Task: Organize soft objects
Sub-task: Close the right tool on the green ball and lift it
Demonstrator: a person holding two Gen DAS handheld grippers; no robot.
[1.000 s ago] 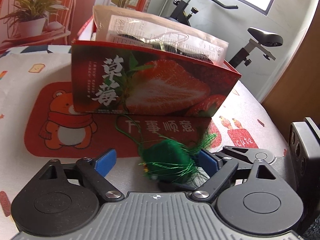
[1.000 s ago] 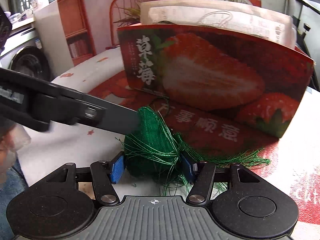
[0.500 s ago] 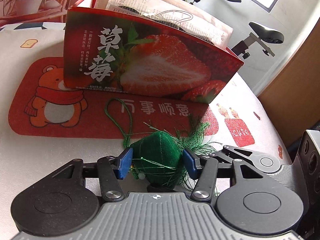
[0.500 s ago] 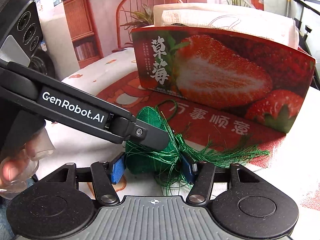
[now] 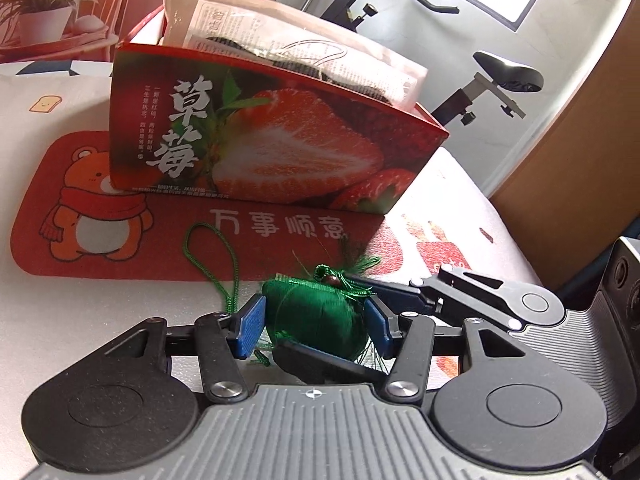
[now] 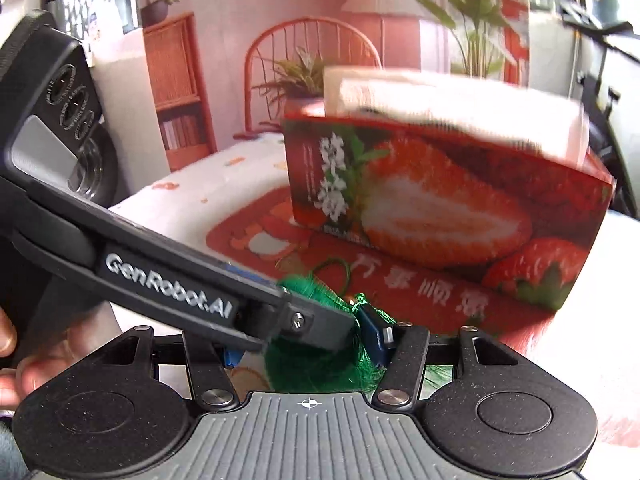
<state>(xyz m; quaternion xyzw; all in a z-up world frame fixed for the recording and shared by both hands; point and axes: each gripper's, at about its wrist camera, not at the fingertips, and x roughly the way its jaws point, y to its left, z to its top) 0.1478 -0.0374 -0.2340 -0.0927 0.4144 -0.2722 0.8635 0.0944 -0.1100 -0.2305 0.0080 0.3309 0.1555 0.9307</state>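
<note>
Black grippers, blue fingers [image 5: 250, 326], "GenRobot.AI"

Strawberry box [image 6: 448, 200]: blurred in the right wrist view, print unreadable; contents mostly hidden behind its wall. Green pouch [image 6: 316, 364]: largely covered by the left gripper's arm [image 6: 192, 280]. Person's hand [image 6: 16, 360]: cut off at frame edge. Exercise bike [image 5: 496, 76]: partly cropped.

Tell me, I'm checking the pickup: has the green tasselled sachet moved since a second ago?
Yes: the green tasselled sachet drew slightly back from the strawberry box.
</note>
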